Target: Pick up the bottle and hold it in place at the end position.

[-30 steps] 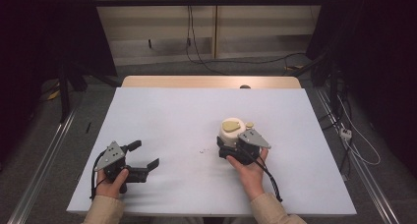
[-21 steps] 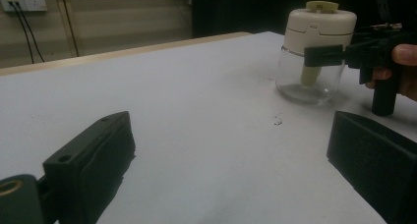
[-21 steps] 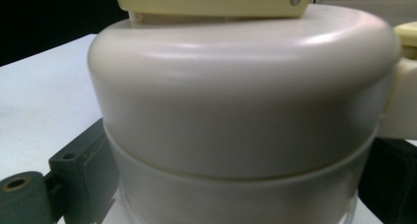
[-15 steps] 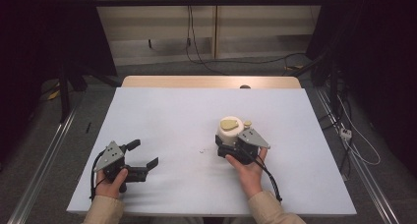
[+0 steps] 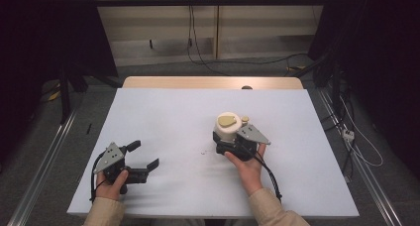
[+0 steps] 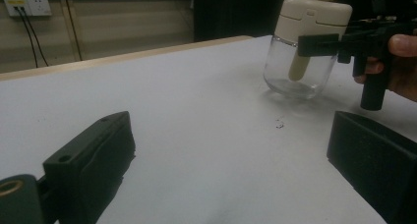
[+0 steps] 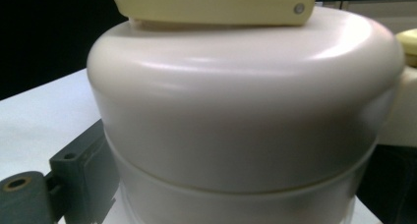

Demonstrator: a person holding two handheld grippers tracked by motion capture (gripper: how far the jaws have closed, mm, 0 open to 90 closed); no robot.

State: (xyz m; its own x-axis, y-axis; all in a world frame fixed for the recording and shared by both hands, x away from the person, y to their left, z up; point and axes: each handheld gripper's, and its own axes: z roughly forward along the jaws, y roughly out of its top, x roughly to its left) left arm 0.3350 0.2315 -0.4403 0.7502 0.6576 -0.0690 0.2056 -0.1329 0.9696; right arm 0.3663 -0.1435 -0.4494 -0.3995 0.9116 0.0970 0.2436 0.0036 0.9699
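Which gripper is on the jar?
The right gripper: its jaws sit either side of the cream-lidded jar. The left gripper is open over bare table, far from it.

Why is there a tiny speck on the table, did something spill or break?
Nothing looks spilled or broken. The speck is a small crumb-like bit lying on the table near the jar, which stands upright with its lid on, and no liquid shows around it.
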